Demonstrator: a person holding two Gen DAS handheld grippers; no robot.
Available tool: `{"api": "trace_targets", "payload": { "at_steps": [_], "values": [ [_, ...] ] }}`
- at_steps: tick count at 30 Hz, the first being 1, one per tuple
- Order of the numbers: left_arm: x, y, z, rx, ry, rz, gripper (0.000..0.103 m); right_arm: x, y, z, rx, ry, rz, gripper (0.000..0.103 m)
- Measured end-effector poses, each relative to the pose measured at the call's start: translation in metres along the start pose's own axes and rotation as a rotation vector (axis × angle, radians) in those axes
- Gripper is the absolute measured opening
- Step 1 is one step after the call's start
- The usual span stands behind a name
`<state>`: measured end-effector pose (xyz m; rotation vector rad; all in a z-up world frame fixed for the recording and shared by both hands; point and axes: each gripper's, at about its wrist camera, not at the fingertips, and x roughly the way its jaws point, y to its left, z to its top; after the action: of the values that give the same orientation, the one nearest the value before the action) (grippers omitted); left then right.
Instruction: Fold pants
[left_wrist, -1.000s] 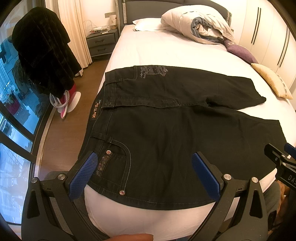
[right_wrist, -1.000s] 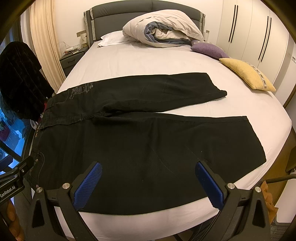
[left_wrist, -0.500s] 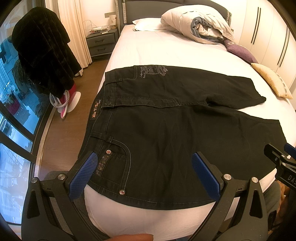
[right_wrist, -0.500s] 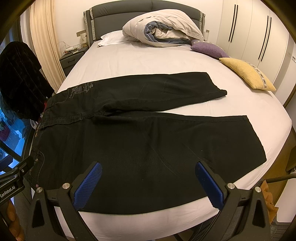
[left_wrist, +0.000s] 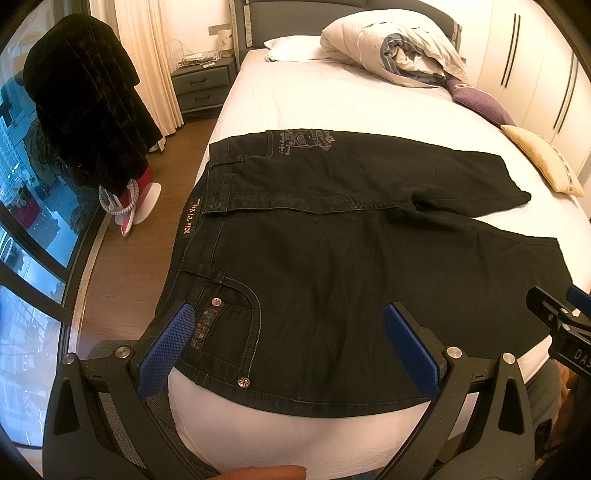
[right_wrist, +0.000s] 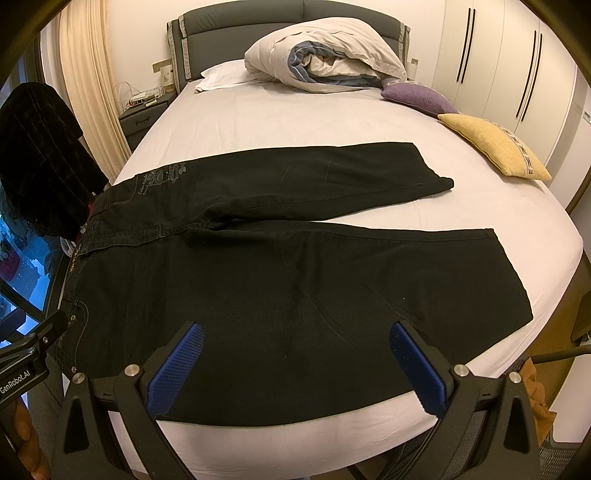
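Black jeans (left_wrist: 351, 266) (right_wrist: 295, 280) lie spread flat across the white bed (left_wrist: 295, 92) (right_wrist: 295, 118), waistband at the left edge, both legs running right, the far leg angled away from the near one. My left gripper (left_wrist: 288, 332) hovers open over the near hip pocket and upper leg, above the bed's front edge. Over the near leg's middle my right gripper (right_wrist: 295, 350) stands open too. Neither holds cloth. The other gripper's tip shows at each view's side edge.
A rolled duvet (right_wrist: 325, 55) and pillows lie at the headboard; purple (right_wrist: 417, 98) and yellow cushions (right_wrist: 495, 147) sit at the right. A dark coat (left_wrist: 85, 103) hangs left of the bed by the window, with a nightstand (left_wrist: 203, 85) beyond. Wardrobe doors line the right wall.
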<state>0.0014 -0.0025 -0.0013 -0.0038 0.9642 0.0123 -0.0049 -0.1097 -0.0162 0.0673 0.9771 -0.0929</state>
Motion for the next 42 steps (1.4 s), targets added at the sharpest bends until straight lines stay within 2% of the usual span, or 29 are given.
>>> {"api": "trace_targets", "payload": {
  "at_steps": [31,38,42],
  "values": [
    [0.002,0.0,-0.004,0.001,0.002,-0.001,0.103,0.001,0.0,-0.001,0.001,0.004,0.002,0.103],
    [0.005,0.0,-0.007,-0.003,0.005,-0.015,0.103,0.003,0.0,-0.001,0.001,0.006,0.005,0.103],
    [0.01,0.005,-0.002,-0.007,0.001,-0.048,0.103,0.008,0.0,-0.014,0.003,0.007,0.026,0.103]
  ]
}}
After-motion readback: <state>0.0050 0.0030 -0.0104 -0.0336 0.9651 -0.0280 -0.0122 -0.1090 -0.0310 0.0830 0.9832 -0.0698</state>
